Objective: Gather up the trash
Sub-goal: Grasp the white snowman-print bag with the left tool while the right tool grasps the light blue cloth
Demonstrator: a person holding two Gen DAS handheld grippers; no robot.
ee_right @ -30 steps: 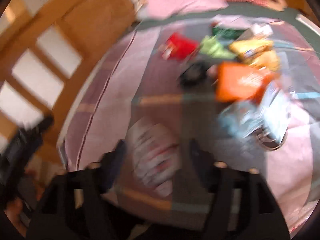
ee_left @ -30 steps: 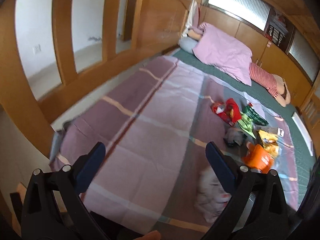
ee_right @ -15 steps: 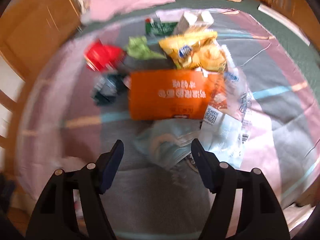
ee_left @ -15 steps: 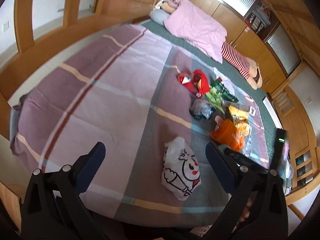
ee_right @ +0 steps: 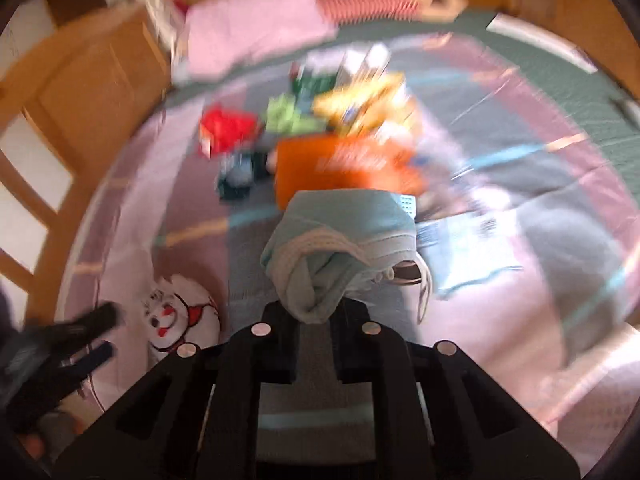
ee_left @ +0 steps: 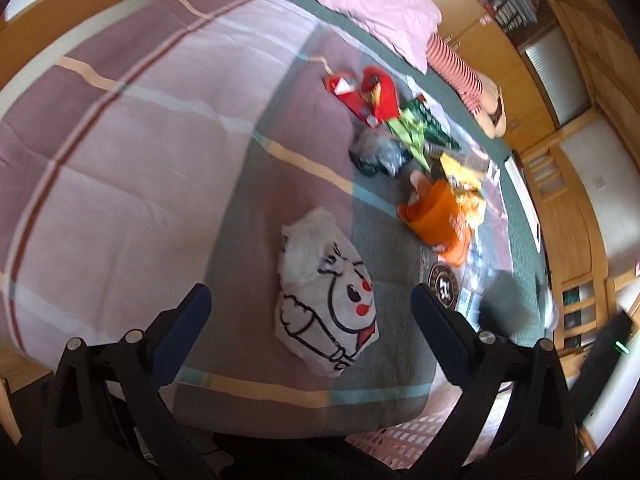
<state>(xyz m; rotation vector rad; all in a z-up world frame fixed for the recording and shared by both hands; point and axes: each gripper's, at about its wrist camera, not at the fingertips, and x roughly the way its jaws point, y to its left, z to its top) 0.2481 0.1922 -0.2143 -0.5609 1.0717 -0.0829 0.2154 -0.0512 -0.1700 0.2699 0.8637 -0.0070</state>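
While you are pinching the pale blue face mask (ee_right: 340,240) in the right gripper (ee_right: 316,316), its jaws clamped on one bunched edge, the loose ear loop is dangling and may snag. Your left gripper (ee_left: 310,304) is standing wide apart over the white cartoon bag (ee_left: 324,300). Remaining wrappers (ee_left: 436,216) are lying on the plaid bedspread (ee_left: 140,140), in a wood-panelled bedroom.

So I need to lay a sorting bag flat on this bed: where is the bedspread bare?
The widest bare stretch of bedspread lies between the wooden bed rail and the white cartoon bag. A narrower strip runs between that bag and the orange packet. It is crowded from the red wrapper down past the orange packet.
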